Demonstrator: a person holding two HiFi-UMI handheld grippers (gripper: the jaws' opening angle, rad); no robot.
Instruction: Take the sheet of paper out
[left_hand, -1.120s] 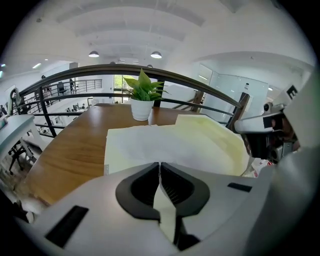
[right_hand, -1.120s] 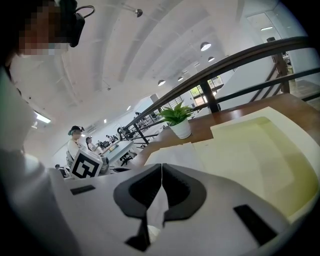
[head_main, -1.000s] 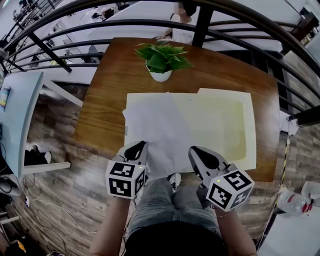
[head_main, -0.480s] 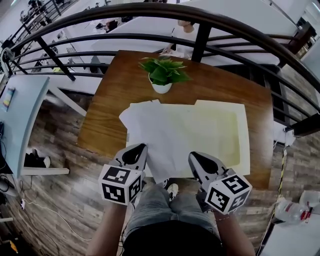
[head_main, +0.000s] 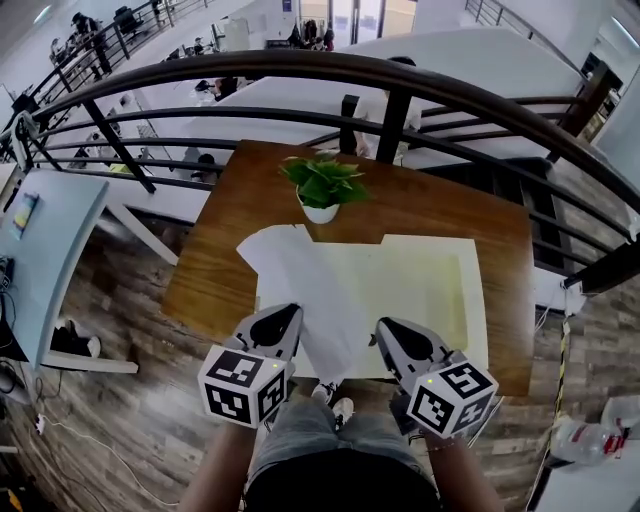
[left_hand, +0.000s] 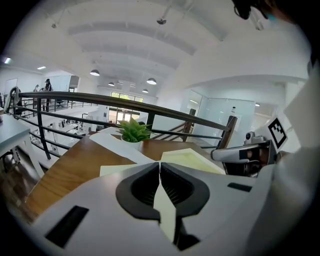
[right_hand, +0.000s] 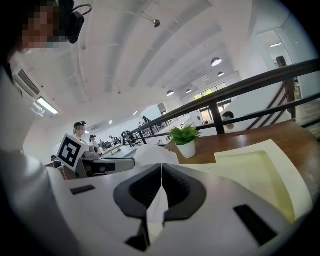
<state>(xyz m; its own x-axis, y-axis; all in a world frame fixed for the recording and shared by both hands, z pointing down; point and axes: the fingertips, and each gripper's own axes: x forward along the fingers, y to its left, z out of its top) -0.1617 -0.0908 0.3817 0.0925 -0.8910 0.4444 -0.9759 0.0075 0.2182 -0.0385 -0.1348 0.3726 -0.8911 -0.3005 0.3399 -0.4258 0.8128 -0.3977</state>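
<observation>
Over yellow folder: white sheet of paper, skewed; left gripper, right gripper clamped on it.

Far edge: potted plant mid-table, just beyond the far corner of the sheet of paper; railing behind
Left side: bare table wood
Right side: flat open folder; room above

The left gripper and right gripper point forward, side by side. The left pinches the folder, and the right pinches the sheet of paper.
</observation>
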